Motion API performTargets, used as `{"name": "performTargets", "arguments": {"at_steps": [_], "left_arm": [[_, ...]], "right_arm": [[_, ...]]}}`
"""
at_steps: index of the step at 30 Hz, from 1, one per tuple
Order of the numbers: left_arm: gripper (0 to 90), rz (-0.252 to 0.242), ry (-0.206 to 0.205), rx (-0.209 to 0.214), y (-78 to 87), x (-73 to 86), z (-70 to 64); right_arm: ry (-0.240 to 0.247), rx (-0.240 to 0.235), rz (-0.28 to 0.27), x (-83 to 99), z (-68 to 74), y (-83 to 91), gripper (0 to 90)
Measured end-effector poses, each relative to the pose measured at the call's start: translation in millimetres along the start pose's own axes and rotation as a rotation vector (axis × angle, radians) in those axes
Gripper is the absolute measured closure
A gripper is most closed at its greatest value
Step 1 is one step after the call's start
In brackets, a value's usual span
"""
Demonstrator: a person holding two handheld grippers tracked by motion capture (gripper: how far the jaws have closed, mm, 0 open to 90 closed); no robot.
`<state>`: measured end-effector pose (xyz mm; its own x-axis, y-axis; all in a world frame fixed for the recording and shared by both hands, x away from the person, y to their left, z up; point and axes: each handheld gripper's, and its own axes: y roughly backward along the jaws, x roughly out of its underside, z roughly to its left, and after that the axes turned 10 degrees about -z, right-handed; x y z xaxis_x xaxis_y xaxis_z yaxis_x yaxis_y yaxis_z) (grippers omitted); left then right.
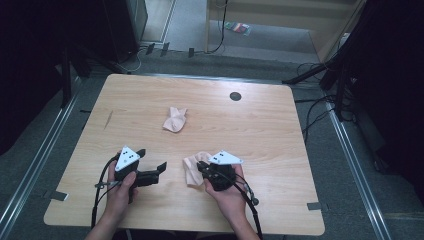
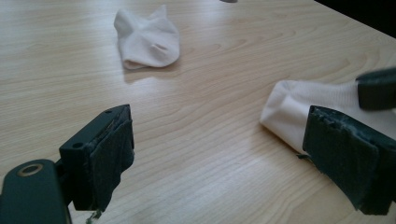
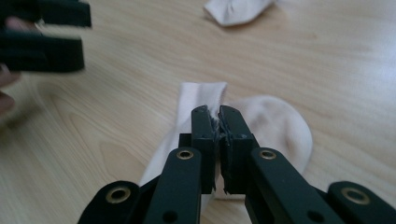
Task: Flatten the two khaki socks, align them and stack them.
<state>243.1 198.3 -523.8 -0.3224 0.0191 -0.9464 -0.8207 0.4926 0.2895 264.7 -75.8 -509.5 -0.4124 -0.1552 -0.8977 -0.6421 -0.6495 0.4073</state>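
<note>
Two pale pink socks lie on the wooden table (image 1: 260, 130). The far sock (image 1: 175, 120) (image 2: 148, 39) (image 3: 236, 9) sits crumpled near the table's middle. The near sock (image 1: 191, 169) (image 2: 294, 109) (image 3: 275, 123) lies folded by the front edge. My right gripper (image 1: 202, 167) (image 3: 217, 116) is shut, its jaws pinching a fold of the near sock. My left gripper (image 1: 152, 159) (image 2: 224, 140) hovers open just left of that sock, with nothing between its jaws. In the right gripper view the left gripper (image 3: 42, 37) shows blurred at the upper left.
A small dark round grommet (image 1: 235, 96) sits in the table's far right part. Cables trail from both grippers over the front edge. Dark stands and cables surround the table on the floor.
</note>
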Motion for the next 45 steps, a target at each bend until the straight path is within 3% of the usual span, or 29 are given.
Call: {"name": "performTargets", "arguments": {"at_steps": [5,7,8,9,13,16,17,18,19,20,21,22,24,25,26,27,28,30,34,35,36,37,39,41,42,43,44,45], "left_arm": [[9.6,0.03,-0.026,0.056,-3.2,7.2,-19.1],[9.6,0.062,-0.032,0.092,-11.1,14.7,-35.8],[9.6,0.062,-0.032,0.092,-11.1,14.7,-35.8],[9.6,0.08,-0.051,0.106,-15.2,16.9,-43.5],[8.7,0.119,-0.061,0.135,-25.9,19.1,-63.2],[8.4,0.139,-0.041,0.109,-33.6,18.0,-71.9],[9.7,0.174,-0.086,0.024,-38.3,17.9,-74.3],[14.4,0.174,-0.086,0.024,-38.3,17.9,-74.3],[25.8,0.142,-0.134,-0.071,-36.4,18.7,-72.9],[34.3,0.142,-0.134,-0.071,-36.4,18.7,-72.9],[34.3,0.112,-0.168,-0.115,-33.2,18.5,-70.5],[68.2,0.049,-0.191,-0.132,-24.9,16.1,-61.7],[86.2,0.029,-0.195,-0.122,-20.8,14.2,-56.7],[86.2,0.008,-0.201,-0.101,-16.5,12.5,-51.9],[89.2,-0.009,-0.225,-0.107,-13.1,11.5,-48.9],[89.9,0.0,-0.29,-0.089,-9.8,11.2,-46.0],[89.9,0.0,-0.29,-0.089,-9.8,11.2,-46.0],[89.9,0.042,-0.366,-0.084,-10.4,14.4,-48.5],[87.9,0.12,-0.407,-0.04,-16.0,22.7,-56.7],[81.7,0.122,-0.406,-0.03,-15.5,23.9,-55.4],[76.7,0.122,-0.406,-0.03,-15.5,23.9,-55.4],[76.7,0.115,-0.38,0.01,-13.8,22.6,-51.5],[61.1,0.13,-0.316,0.115,-11.3,18.7,-40.1],[48.2,0.115,-0.272,0.143,-8.2,16.6,-30.0],[46.8,0.101,-0.233,0.147,-7.0,14.6,-23.7],[44.7,0.078,-0.124,0.164,-7.1,10.5,-12.2],[44.8,0.078,-0.124,0.164,-7.1,10.5,-12.2],[44.8,0.061,-0.051,0.163,-8.7,8.4,-5.9]], "right_arm": [[-0.018,-0.017,-0.042,-19.7,5.4,4.3,86.0],[-0.047,-0.033,-0.08,-30.2,7.4,9.1,85.8],[-0.047,-0.033,-0.08,-30.2,7.4,9.1,85.8],[-0.054,-0.038,-0.087,-32.0,8.2,10.4,85.8],[-0.064,-0.079,-0.123,-39.5,14.2,17.5,85.7],[-0.076,-0.112,-0.144,-44.0,19.2,21.1,85.6],[-0.081,-0.137,-0.161,-47.7,22.6,24.7,85.6],[-0.081,-0.137,-0.161,-47.7,22.6,24.7,85.6],[-0.081,-0.155,-0.184,-51.9,24.7,30.2,85.7],[-0.085,-0.164,-0.192,-53.3,24.3,32.3,85.7],[-0.085,-0.164,-0.192,-53.3,24.3,32.3,85.7],[-0.112,-0.187,-0.2,-55.5,20.5,37.5,85.8],[-0.119,-0.182,-0.199,-55.4,17.0,39.0,86.0],[-0.122,-0.164,-0.196,-54.3,13.0,39.8,86.2],[-0.124,-0.147,-0.189,-52.3,7.5,39.6,86.4],[-0.159,-0.11,-0.162,-44.8,-4.5,37.6,86.8],[-0.159,-0.11,-0.162,-44.8,-4.5,37.6,86.8],[-0.166,-0.061,-0.115,-31.4,-19.4,31.0,87.0],[-0.179,0.001,0.006,-4.0,-40.5,18.6,87.2],[-0.153,0.042,0.055,7.0,-48.9,14.2,87.3],[-0.153,0.042,0.055,7.0,-48.9,14.2,87.3],[-0.142,0.069,0.066,10.6,-53.1,13.8,87.3],[-0.165,0.062,0.077,13.9,-63.5,14.7,87.1],[-0.124,0.085,0.093,14.6,-71.2,16.2,83.2],[-0.114,0.109,0.086,14.4,-73.4,17.6,78.0],[-0.088,0.17,0.051,13.3,-77.8,21.8,63.9],[-0.088,0.17,0.051,13.3,-77.8,21.8,63.9],[-0.091,0.185,0.035,12.4,-79.2,23.8,61.3]]}}
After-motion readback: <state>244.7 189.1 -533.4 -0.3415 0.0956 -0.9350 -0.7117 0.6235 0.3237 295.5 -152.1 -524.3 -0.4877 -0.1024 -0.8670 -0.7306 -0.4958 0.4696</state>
